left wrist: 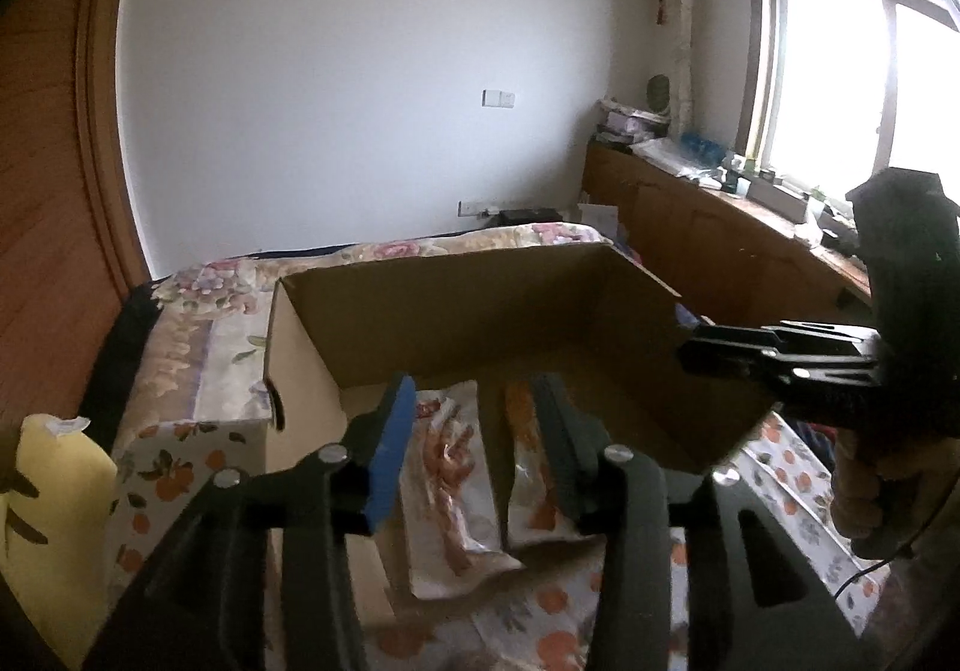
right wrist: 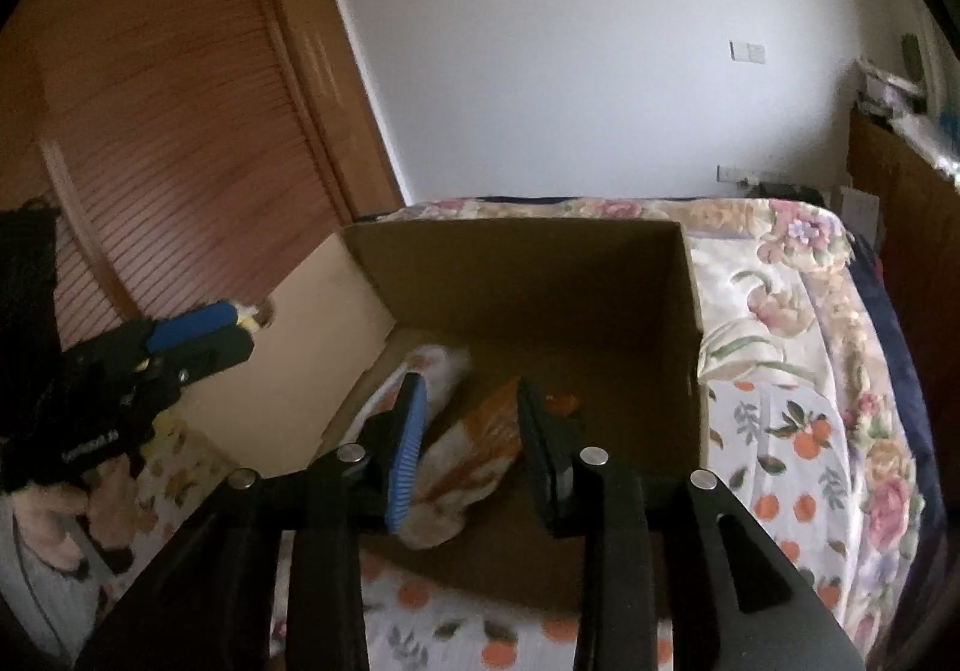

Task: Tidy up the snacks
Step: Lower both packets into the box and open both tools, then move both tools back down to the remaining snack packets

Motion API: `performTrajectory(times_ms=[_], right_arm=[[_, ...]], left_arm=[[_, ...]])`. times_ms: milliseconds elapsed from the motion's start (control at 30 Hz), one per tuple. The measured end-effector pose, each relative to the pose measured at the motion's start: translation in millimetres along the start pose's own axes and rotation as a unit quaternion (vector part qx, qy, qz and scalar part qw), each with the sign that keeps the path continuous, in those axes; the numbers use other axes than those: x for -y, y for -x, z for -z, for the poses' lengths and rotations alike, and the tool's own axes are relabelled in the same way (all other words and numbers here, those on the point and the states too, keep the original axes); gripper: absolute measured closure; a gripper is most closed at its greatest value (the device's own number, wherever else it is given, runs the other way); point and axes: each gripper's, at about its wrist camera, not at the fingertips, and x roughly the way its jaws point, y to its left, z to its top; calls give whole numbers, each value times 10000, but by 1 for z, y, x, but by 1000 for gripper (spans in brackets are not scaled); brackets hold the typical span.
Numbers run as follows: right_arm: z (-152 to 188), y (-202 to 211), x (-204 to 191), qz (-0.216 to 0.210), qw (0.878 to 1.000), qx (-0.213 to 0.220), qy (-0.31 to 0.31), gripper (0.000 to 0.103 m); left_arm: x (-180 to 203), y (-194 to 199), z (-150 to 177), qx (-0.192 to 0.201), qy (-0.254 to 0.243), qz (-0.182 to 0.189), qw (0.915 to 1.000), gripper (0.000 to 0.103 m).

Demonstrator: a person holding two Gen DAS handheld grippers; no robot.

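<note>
An open cardboard box [left wrist: 450, 257] [right wrist: 510, 222] sits on a floral bedspread. Two snack packets lie on its floor: a clear one with reddish contents [left wrist: 447, 467] [right wrist: 435, 365] and an orange and white one [left wrist: 528, 467] [right wrist: 474, 449]. My left gripper [left wrist: 474, 389] hangs over the box's near left side. It is open, and the packets show below, between its blue pad and black finger. My right gripper [right wrist: 470, 383] is open above the orange packet, and I cannot see its pads pressing on it. The other camera shows each gripper from the side: the right one [left wrist: 690, 353] and the left one [right wrist: 243, 326].
The bed [left wrist: 204, 347] [right wrist: 780, 311] carries the box. A yellow cushion [left wrist: 54, 497] lies at the near left. Wooden louvred doors [right wrist: 150, 131] stand on the left. A cluttered wooden cabinet [left wrist: 720, 227] runs under the window on the right. A person's hands [left wrist: 864, 491] [right wrist: 66, 503] hold the grippers.
</note>
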Motion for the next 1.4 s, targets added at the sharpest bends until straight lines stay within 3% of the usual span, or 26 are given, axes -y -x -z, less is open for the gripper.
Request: performTrajectory(times_ms=[333, 700, 800, 1033, 1233, 1400], right_arm=[[51, 74, -29, -85, 10000, 46, -4, 46], [142, 100, -46, 223, 9994, 92, -246, 41], [157, 101, -46, 307, 9991, 97, -270, 39], [187, 96, -48, 500, 9986, 24, -169, 20], [208, 91, -40, 701, 9970, 93, -330, 15], [223, 85, -28, 986, 9935, 10, -576, 15]], left_arm=[[4, 71, 48, -65, 165, 1, 9998, 55], [7, 110, 118, -230, 76, -174, 9996, 54], [9, 113, 128, -275, 75, -165, 9995, 53], [5, 108, 142, -401, 250, -110, 9988, 53], [6, 95, 154, -571, 186, -153, 9981, 52], [8, 71, 163, -944, 69, -85, 9955, 52]])
